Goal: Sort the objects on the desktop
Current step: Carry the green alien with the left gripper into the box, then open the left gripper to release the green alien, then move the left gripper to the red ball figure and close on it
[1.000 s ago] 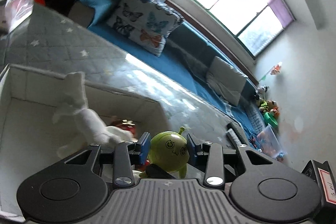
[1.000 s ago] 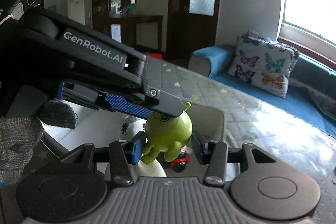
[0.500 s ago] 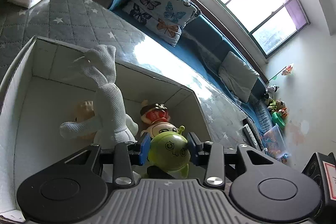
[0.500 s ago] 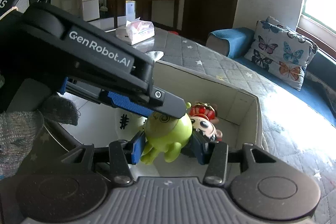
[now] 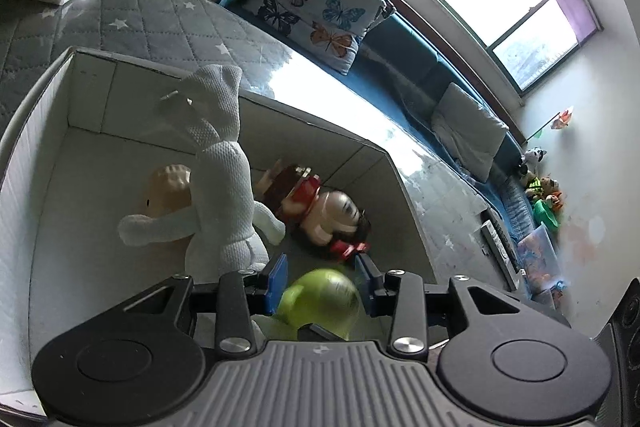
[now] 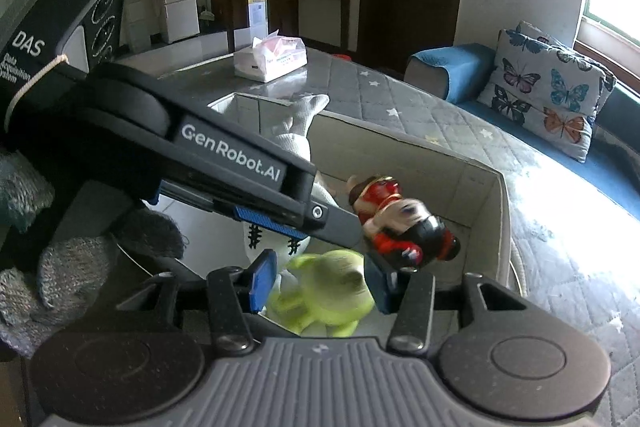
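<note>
Both claws, left claw (image 5: 321, 281) and right claw (image 6: 320, 277), have let go; the blurry round green plastic toy (image 5: 323, 301) now drops into the white cardboard box (image 5: 48, 131).

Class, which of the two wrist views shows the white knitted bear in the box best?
The left wrist view: the white knitted bear stands there nearly whole inside the box. In the right wrist view the left gripper hides most of it, leaving its head and some body.
</note>
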Available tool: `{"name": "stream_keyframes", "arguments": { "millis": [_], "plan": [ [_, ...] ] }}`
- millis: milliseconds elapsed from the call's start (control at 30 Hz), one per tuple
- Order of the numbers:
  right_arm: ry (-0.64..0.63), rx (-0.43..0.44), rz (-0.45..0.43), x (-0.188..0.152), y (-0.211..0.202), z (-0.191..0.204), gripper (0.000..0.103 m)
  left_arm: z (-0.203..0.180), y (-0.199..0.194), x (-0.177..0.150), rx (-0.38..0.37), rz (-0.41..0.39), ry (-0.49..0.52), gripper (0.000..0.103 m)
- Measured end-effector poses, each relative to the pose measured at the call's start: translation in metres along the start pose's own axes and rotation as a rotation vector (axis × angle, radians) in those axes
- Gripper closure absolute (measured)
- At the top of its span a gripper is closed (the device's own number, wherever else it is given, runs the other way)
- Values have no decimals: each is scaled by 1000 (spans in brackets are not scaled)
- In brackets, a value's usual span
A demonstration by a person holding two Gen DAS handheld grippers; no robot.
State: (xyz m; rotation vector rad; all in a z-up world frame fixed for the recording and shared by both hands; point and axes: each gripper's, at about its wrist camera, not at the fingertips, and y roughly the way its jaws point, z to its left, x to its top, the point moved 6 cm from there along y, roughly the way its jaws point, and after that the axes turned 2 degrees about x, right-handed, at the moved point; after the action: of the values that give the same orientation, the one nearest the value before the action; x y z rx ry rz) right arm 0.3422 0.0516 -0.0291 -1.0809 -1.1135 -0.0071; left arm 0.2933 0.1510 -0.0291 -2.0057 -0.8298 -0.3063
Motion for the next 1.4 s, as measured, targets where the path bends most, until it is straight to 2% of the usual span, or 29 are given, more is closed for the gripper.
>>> {"name": "stream_keyframes", "arguments": {
  "millis": [167, 567, 733, 833, 1000, 1167, 1400],
  "plan": [
    [17, -7, 3, -3, 0, 1, 54, -4, -7, -5, 16, -7, 12, 63],
    [61, -27, -115, -8, -45, 0, 53, -32, -40, -20, 15, -69, 102, 63],
    [88, -51, -164, -23, -74, -1, 37, -42, -53, -37, 16, -78, 143, 63],
    [100, -79, -178, -38, -90, -2, 29, -49, -56, -50, 15, -74, 163, 63],
    [115, -129, -185, -64, -112, -6, 23, -61, -56, -72, -10, -51, 193, 63],
    [164, -159, -153, -93, -116, -16, 23, -71, -42, -92, -19, 1, 219, 63],
    [229, -171, -114, -116, -104, -29, 23, -83, -18, -105, -39, 49, 223, 63]
  ]
}}
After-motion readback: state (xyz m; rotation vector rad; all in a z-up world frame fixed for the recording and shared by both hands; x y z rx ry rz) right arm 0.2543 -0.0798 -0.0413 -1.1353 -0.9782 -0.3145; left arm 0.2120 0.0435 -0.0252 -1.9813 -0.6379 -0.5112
